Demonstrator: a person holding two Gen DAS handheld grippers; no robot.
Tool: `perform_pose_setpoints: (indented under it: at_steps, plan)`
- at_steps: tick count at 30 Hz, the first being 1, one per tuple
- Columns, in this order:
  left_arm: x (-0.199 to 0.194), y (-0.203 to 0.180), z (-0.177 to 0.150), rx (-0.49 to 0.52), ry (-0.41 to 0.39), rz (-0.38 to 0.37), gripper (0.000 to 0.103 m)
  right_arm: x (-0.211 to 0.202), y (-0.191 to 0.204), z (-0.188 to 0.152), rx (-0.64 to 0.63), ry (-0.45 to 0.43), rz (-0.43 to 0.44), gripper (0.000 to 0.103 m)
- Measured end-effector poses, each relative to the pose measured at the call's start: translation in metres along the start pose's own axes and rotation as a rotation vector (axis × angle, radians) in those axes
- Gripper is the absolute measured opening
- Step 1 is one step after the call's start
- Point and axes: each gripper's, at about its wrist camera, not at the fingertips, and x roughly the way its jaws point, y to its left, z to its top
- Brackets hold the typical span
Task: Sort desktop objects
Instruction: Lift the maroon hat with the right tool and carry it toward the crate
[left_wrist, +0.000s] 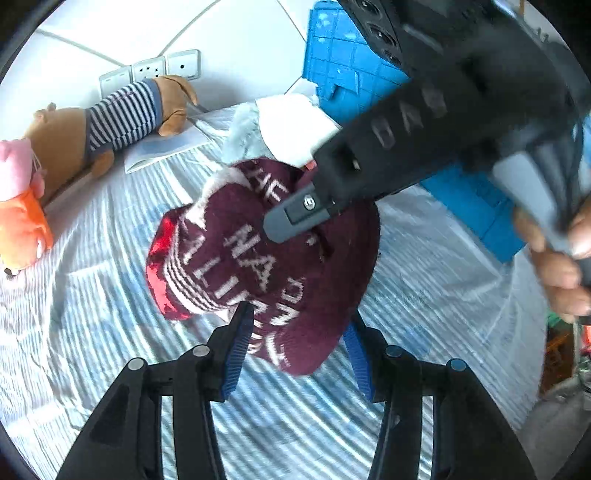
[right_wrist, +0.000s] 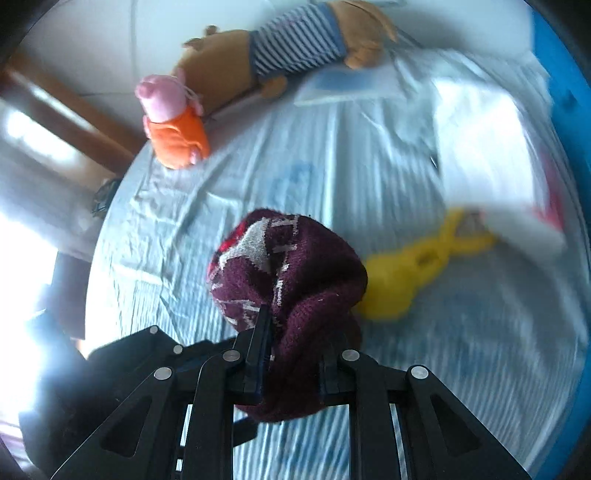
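**Maroon knit hat held off the striped cloth by both grippers**

Maroon knit hat (left_wrist: 266, 266) raised above striped cloth (left_wrist: 92, 295), gripped at two ends. Right gripper (right_wrist: 291, 354) pressed together, pinching hat's bunched fabric. Left gripper (left_wrist: 295, 347) part-spread, blue pads (left_wrist: 236, 350) clamped on hat's lower edge. Beyond hat: brown plush dog (right_wrist: 295, 44), pink plush pig (right_wrist: 173, 118). Beside hat: yellow toy (right_wrist: 399, 280). Blue crate (left_wrist: 343, 66) behind.
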Motion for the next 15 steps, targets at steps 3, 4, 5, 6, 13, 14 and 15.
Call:
perform_pose_setpoints:
  at_steps: [3, 4, 5, 6, 13, 14, 15]
  plan:
    - [0.037, 0.002, -0.019, 0.043, 0.061, 0.036, 0.054, -0.007, -0.02, -0.007, 0.091, -0.018, 0.016, 0.019]
    - [0.044, -0.002, -0.021, 0.058, 0.076, 0.043, 0.059, -0.01, -0.027, -0.009, 0.119, -0.025, 0.022, 0.019]
    - [0.051, -0.005, -0.022, 0.073, 0.089, 0.05, 0.061, -0.011, -0.031, -0.008, 0.135, -0.03, 0.018, 0.019]
    - [0.054, -0.008, -0.019, 0.094, 0.067, 0.055, 0.063, -0.012, -0.034, -0.008, 0.14, -0.036, 0.002, 0.019]
    - [0.066, 0.026, -0.005, -0.042, 0.031, -0.035, 0.028, -0.013, -0.05, -0.004, 0.158, -0.08, -0.063, 0.02]
    - [0.069, 0.024, -0.003, -0.032, 0.037, -0.024, 0.028, -0.013, -0.052, -0.005, 0.159, -0.081, -0.063, 0.02]
    - [0.071, 0.022, -0.002, -0.021, 0.044, -0.012, 0.027, -0.012, -0.055, -0.007, 0.159, -0.083, -0.063, 0.02]
